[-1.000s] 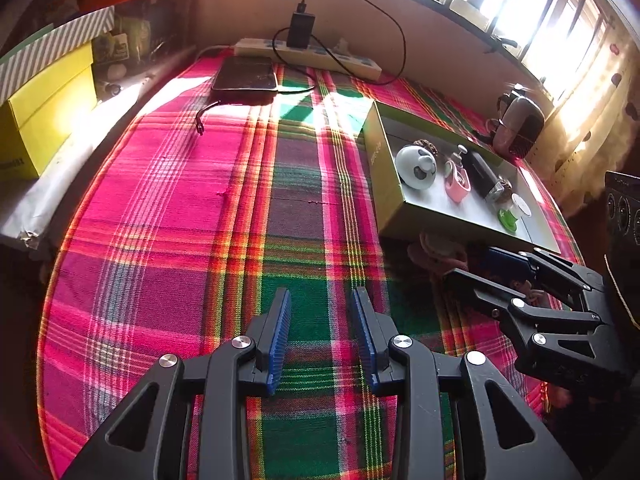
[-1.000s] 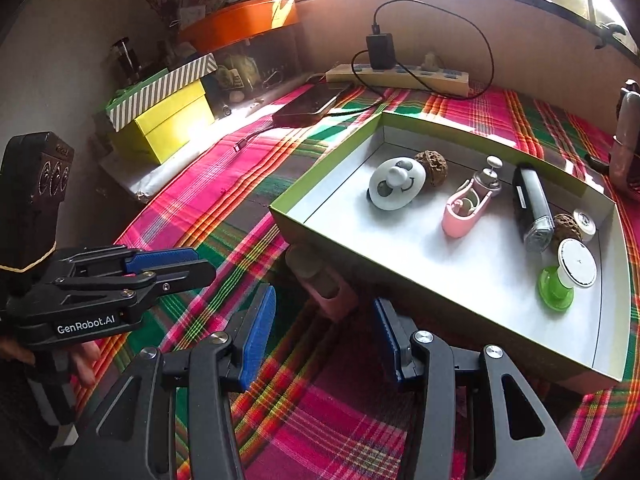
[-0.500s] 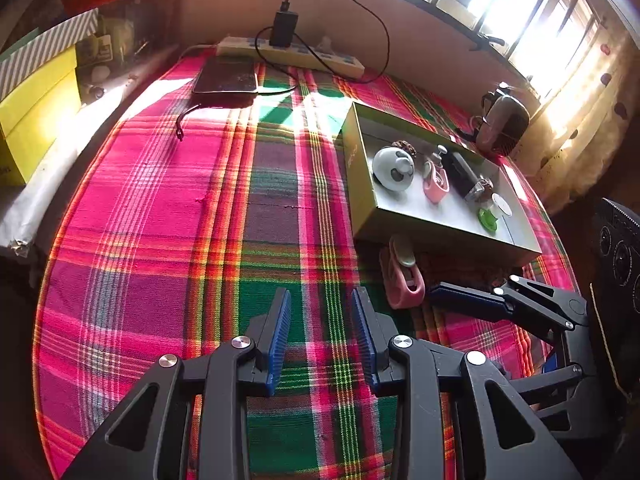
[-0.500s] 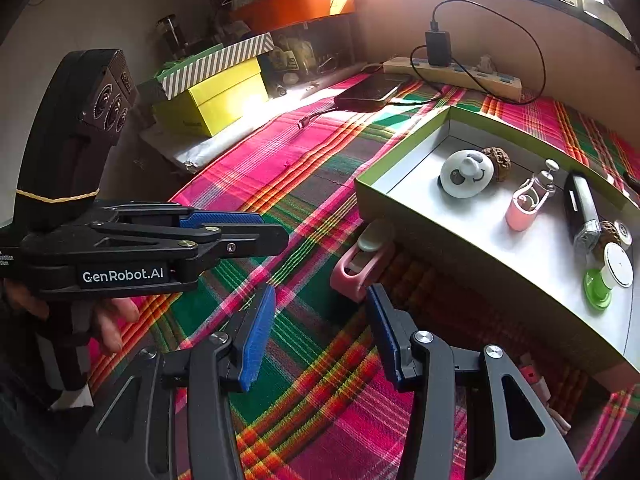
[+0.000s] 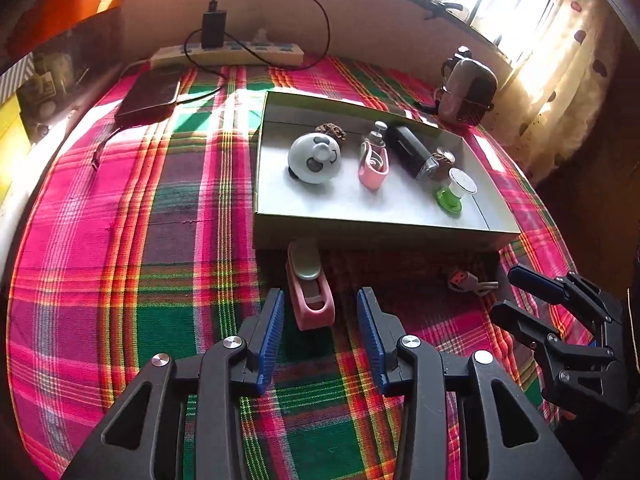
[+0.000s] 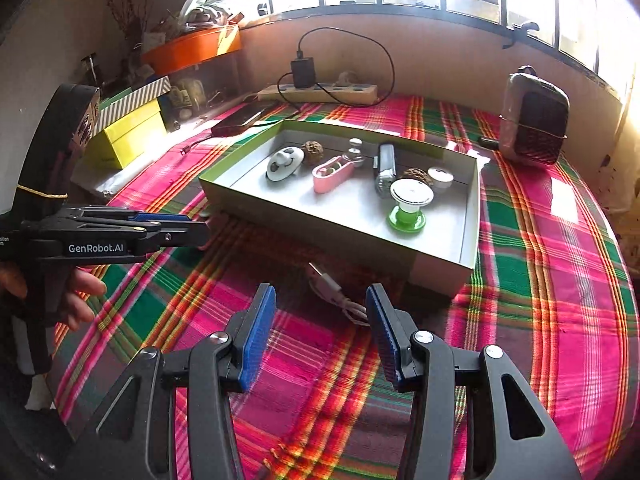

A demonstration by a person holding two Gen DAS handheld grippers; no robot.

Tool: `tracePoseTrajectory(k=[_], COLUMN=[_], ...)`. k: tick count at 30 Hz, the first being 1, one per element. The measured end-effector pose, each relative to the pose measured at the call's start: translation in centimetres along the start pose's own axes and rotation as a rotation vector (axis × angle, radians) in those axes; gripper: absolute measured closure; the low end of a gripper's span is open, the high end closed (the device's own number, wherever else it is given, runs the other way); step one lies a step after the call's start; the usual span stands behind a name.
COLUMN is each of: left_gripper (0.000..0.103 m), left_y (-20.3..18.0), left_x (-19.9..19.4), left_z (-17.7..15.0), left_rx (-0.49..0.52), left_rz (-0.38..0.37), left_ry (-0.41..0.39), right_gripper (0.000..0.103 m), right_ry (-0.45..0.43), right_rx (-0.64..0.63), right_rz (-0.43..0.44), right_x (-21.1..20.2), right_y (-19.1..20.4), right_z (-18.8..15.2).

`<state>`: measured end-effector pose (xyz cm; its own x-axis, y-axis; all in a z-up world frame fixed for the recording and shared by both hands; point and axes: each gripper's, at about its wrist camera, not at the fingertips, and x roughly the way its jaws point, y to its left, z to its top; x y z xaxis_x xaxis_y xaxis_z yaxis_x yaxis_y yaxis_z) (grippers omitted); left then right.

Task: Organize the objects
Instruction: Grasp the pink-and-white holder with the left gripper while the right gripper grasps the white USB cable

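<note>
A shallow green-sided box (image 5: 372, 236) (image 6: 320, 220) lies on the plaid cloth and holds several small items: a white panda gadget (image 5: 314, 158), a pink case (image 5: 374, 164), a black tube (image 5: 408, 148) and a green-and-white stand (image 5: 454, 192). A pink case with a grey lid (image 5: 310, 288) lies outside, against the box's near wall. My left gripper (image 5: 320, 320) is open, its jaws either side of that case's near end. A white cable plug (image 6: 332, 288) (image 5: 468, 280) lies in front of the box. My right gripper (image 6: 320, 312) is open just short of it.
A power strip (image 5: 228, 54) with a charger and a dark power bank (image 5: 150, 96) sit at the back. A brown heater-like appliance (image 6: 534, 120) stands at the back right. Yellow and striped boxes (image 6: 128, 128) are stacked off the left edge.
My left gripper moved right and forward until the pink case lay between its jaws. My right gripper swung right, away from the pink case, and now faces the cable plug. Both stayed open.
</note>
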<state>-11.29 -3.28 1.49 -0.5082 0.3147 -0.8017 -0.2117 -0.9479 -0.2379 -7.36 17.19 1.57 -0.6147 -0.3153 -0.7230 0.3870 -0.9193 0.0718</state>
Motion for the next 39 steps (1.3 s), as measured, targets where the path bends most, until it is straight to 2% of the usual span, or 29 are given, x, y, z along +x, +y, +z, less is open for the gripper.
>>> tracePoseTrajectory(k=[5, 14, 26, 32, 34, 36, 39], left_gripper=[0.067, 0.067, 0.070, 0.085, 0.087, 0.087, 0.087], left_y=[-0.4, -0.5, -0.2, 0.5, 0.7, 0.8, 0.7], left_x=[1.2, 1.7, 1.6, 1.5, 1.4, 1.4, 1.4], left_z=[0.4, 1.0, 0.9, 0.8, 0.8, 0.7, 0.6], left_rx=[-0.007, -0.015, -0.014, -0.026, -0.030, -0.035, -0.025], left_rz=[0.025, 0.046, 0.038, 0.044, 0.043, 0.036, 0.039], left_ry=[0.024, 0.010, -0.012, -0.015, -0.017, -0.018, -0.019], right_gripper=[0.055, 0.055, 0.055, 0.075, 0.078, 0.086, 0.087], right_ry=[0.038, 0.070, 0.091, 0.085, 0.085, 0.083, 0.082], right_rx=[-0.022, -0.126, -0.078, -0.069, -0.064, -0.055, -0.041], right_rz=[0.003, 0.005, -0.033, -0.057, -0.062, -0.069, -0.070], right_x=[1.4, 3.4, 4.0, 3.8, 3.8, 3.7, 3.6], right_y=[-0.5, 0.6, 0.0, 0.1, 0.1, 0.1, 0.0], right_z=[-0.1, 0.5, 0.6, 0.5, 0.5, 0.5, 0.5])
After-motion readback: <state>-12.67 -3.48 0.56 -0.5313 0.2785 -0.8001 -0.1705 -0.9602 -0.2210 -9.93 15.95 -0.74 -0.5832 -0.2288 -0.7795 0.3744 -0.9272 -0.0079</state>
